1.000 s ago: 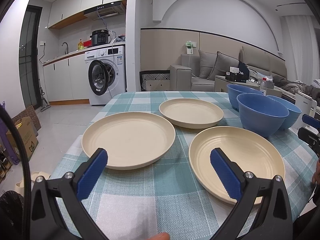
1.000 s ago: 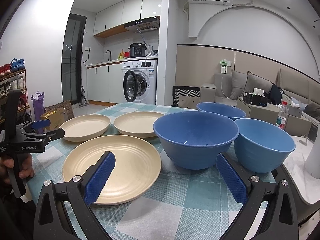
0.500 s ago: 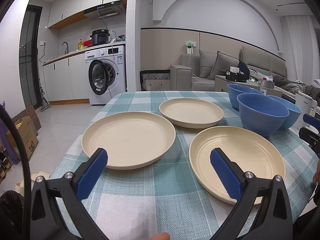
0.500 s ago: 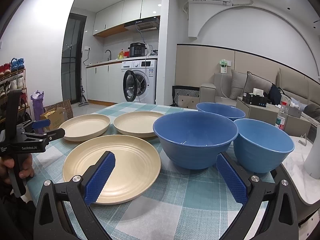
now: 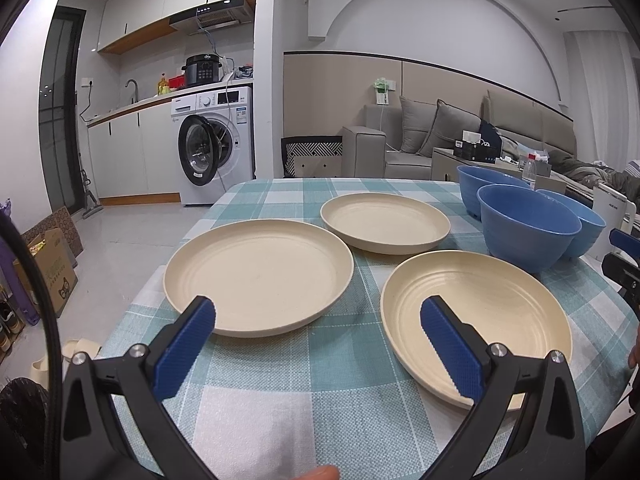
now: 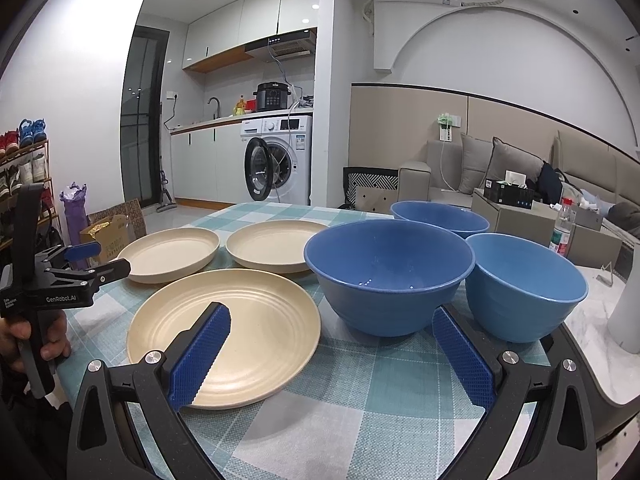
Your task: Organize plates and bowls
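Three cream plates lie on the checked tablecloth: a left plate point(image 5: 256, 276), a far plate point(image 5: 384, 224) and a ribbed near plate point(image 5: 476, 316). Three blue bowls cluster at the right: the nearest bowl point(image 6: 388, 272), a right bowl point(image 6: 524, 284) and a far bowl point(image 6: 440, 218). My left gripper point(image 5: 316, 344) hovers open over the cloth between the left and near plates, holding nothing. In the right wrist view my right gripper point(image 6: 332, 352) is open and empty, in front of the nearest bowl and the ribbed plate point(image 6: 228, 324). The left gripper point(image 6: 76, 264) shows there at the table's left edge.
The table's left edge point(image 5: 152, 280) drops to a tiled floor with cardboard boxes point(image 5: 52, 256). A washing machine point(image 5: 216, 144) with its door open and a sofa point(image 5: 440, 136) stand beyond the table. A white marble surface point(image 6: 600, 320) adjoins the table at the right.
The left wrist view has shifted slightly, the bowls sitting a little farther off. Both grippers stay open and no plate or bowl has moved.
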